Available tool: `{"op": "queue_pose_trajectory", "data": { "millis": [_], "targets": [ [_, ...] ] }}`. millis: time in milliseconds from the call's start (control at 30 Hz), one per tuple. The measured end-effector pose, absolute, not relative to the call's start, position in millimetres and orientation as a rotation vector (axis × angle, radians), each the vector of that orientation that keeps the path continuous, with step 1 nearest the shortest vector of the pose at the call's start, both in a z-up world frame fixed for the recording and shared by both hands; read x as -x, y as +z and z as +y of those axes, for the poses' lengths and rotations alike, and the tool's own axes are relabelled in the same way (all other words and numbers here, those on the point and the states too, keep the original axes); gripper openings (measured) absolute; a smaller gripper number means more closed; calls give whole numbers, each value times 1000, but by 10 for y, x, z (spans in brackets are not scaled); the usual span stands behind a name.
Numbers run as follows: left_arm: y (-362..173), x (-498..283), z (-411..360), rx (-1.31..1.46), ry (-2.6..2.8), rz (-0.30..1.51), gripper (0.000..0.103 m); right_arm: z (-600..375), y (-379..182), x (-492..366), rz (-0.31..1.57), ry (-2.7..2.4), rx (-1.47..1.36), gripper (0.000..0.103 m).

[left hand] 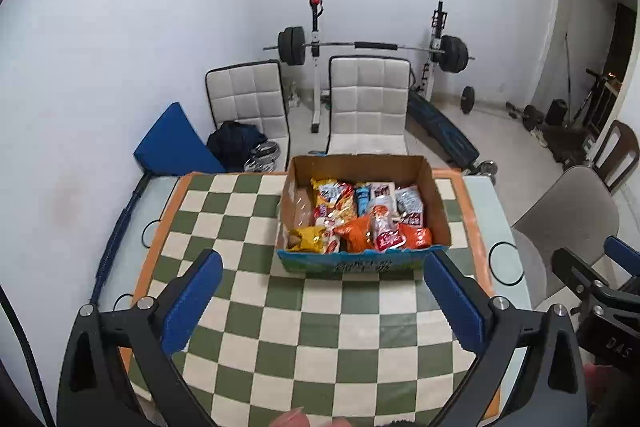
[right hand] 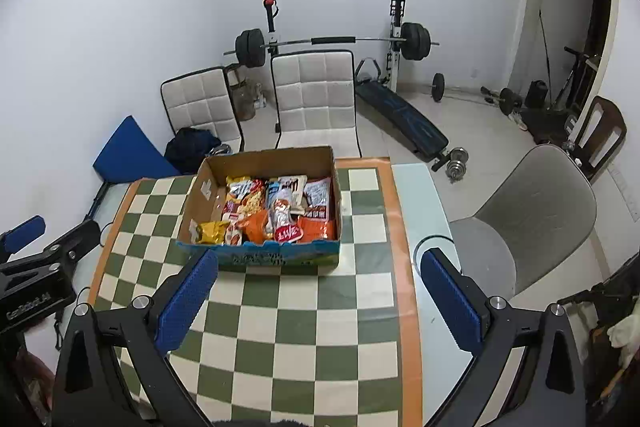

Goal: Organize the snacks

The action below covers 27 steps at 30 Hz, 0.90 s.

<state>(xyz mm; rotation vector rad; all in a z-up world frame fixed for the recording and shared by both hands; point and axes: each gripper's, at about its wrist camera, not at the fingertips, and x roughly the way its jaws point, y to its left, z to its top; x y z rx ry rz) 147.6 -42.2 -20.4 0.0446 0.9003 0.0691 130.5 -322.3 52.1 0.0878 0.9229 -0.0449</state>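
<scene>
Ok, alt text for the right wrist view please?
An open brown cardboard box packed with colourful snack packets sits on a green-and-cream checkered tablecloth, ahead of the open, empty blue-padded right gripper. The left gripper shows at the left edge; white padded chairs and a barbell rack stand behind.

The cardboard box [left hand: 362, 167] has its near wall hiding the lower parts of the front snack packets [left hand: 360, 215], and the packets overlap, so those underneath cannot be counted. The print on the wrappers and on the box's blue front is too small to read. The near edge of the counter [left hand: 320, 347] is cut off by the bottom of both views. The left tongs [left hand: 320, 303] and right tongs [right hand: 320, 303] show only their forward parts; their handles and the holding hands lie outside the frame. A blurred pinkish shape [left hand: 294, 419] sits at the bottom edge, unidentifiable.
</scene>
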Motion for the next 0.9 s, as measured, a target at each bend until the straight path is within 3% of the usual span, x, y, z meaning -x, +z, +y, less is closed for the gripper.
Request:
{"op": "queue_pose_trajectory", "data": {
  "millis": [900],
  "targets": [
    [-496, -1854, -383, -41, 103, 923, 103, -3210, 404, -1704, 886, -89, -46, 103]
  ]
}}
